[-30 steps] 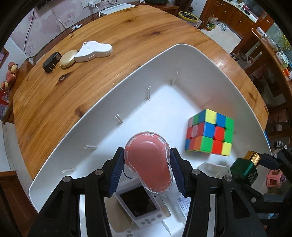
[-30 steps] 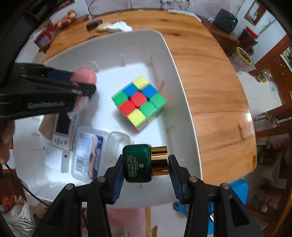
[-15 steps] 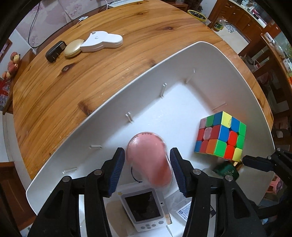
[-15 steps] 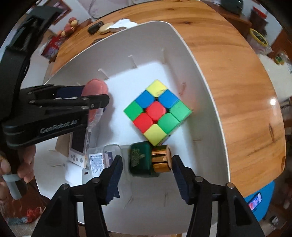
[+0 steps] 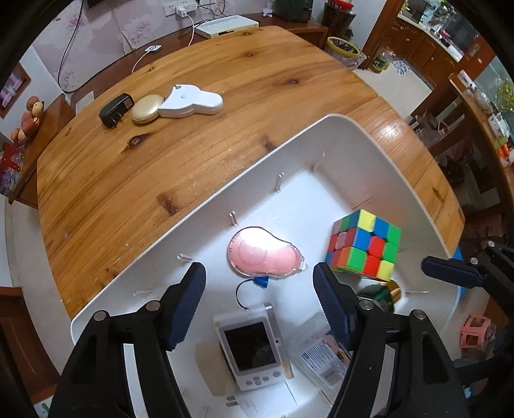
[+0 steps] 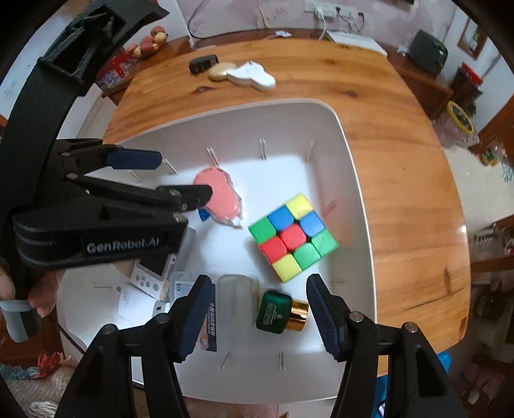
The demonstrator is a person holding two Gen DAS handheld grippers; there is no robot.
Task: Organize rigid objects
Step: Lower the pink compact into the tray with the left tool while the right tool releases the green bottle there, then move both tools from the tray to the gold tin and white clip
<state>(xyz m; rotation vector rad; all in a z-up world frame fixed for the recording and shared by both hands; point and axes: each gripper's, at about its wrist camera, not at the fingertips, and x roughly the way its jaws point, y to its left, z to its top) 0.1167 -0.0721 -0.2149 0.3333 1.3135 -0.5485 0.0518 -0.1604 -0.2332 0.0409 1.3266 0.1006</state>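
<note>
Sorting is looking well advanced: both grippers are hanging released over the white bin (image 5: 199, 212). Pink case (image 5: 265, 255) is lying just ahead of the left gripper (image 5: 259, 283), green bottle (image 6: 278, 310) between the right gripper (image 6: 258, 299) fingers, untouched. Three items (image 5: 160, 104) are waiting on the table far ahead.

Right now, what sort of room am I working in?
Most likely a home dining or living room. The white bin sits on a wooden dining table, a floral-papered wall carries a power strip and cables, and dark wooden cabinets line the adjoining room.
</note>
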